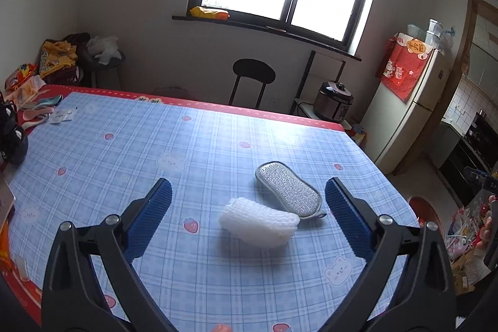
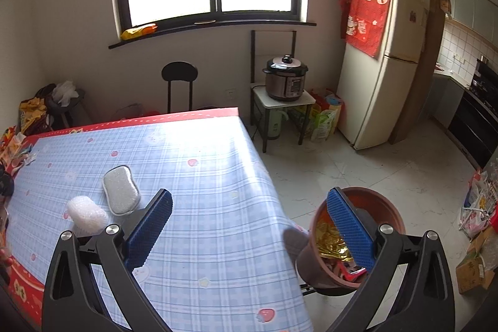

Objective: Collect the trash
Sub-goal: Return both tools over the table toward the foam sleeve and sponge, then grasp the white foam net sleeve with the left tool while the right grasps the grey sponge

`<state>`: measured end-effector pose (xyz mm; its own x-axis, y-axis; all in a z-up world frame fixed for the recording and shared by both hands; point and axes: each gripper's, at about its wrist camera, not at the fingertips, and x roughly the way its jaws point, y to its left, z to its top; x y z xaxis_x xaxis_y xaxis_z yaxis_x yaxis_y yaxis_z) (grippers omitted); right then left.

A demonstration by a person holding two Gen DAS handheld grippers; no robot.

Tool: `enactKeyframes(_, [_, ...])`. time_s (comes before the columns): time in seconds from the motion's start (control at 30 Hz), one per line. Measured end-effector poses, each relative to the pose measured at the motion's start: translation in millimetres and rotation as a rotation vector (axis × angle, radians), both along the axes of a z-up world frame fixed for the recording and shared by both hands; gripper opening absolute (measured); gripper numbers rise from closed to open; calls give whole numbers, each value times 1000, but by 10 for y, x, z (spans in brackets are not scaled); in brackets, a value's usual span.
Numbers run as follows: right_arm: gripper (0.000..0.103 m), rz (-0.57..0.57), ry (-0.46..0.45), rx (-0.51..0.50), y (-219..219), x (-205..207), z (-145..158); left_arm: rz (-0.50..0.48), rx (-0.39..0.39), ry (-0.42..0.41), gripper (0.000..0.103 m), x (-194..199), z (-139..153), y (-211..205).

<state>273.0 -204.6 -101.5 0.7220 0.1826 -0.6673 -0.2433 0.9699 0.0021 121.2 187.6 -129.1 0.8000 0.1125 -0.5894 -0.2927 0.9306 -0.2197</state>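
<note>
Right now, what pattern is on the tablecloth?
Light blue plaid tablecloth with strawberries and bears; clearest in the left wrist view.

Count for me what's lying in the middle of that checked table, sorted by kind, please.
Bubble wrap roll: 1
Grey scrubbing pad: 1
Total: 2, lying side by side; whether they touch is unclear.

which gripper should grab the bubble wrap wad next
Left. The left gripper is open with the bubble wrap wad lying between its jaws. The right gripper is also open but faces the table edge by the trash bin.
</note>
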Motion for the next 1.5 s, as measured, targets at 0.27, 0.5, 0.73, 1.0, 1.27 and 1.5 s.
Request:
enactKeyframes(0.27, [98,86,42,-47,769,109,-186,43,-227,142,97,389,-803,227])
enactKeyframes(0.5, [98,110,60,-81,1097,271,-344,149,-448,228,97,903,-1432,238])
enactKeyframes(0.73, [98,130,91,-104,1250,384,-543,204,-364,342,97,1196,-1697,109])
enactKeyframes(1.0, [98,185,142,-78,1389,509,-724,225,-291,392,92,1286,-1813,-9])
enactKeyframes(1.27, [98,304,201,-45,1741,756,-987,191,-314,324,49,1061,-1656,241])
enactKeyframes(1.5, [98,494,264,-130,2549,994,-1516,220,-308,273,44,672,-1559,530])
